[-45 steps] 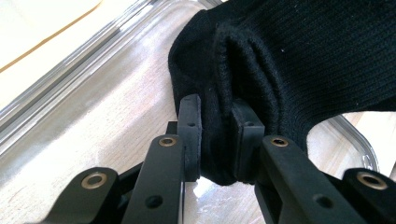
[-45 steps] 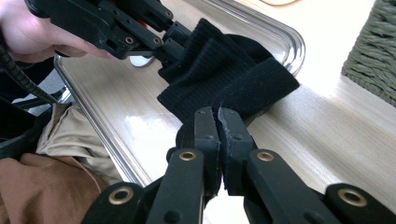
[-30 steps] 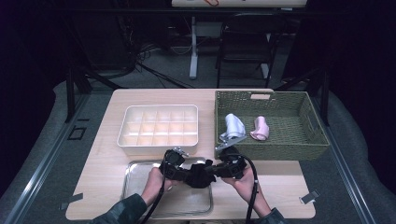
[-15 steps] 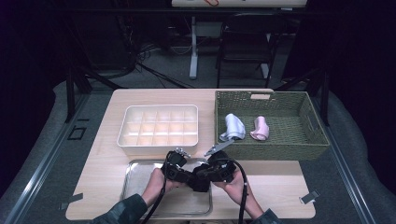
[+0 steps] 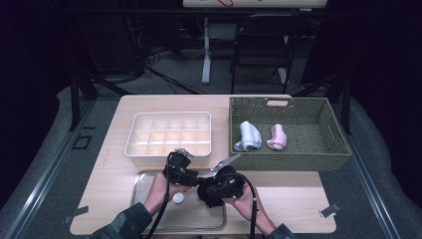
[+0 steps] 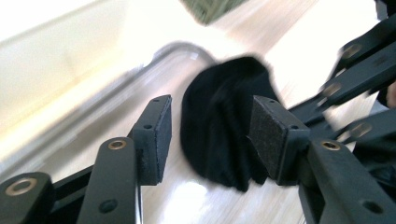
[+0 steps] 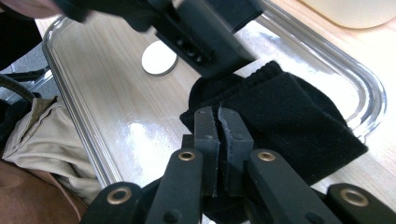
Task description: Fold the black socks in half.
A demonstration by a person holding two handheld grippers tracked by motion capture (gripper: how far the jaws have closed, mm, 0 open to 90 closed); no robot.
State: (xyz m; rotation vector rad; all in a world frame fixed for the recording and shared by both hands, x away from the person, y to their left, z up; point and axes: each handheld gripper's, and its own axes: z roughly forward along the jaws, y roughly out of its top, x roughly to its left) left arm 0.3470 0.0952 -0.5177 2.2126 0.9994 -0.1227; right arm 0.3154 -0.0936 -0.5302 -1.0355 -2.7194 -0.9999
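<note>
A black sock is pinched at its edge by the right gripper, whose fingers are pressed together on the cloth. The sock lies bunched over the right rim of a metal tray on the wooden surface. The left gripper is seen with its fingers apart, just having been opening, and the sock is framed between them untouched. A small white disc is seen in the tray.
</note>
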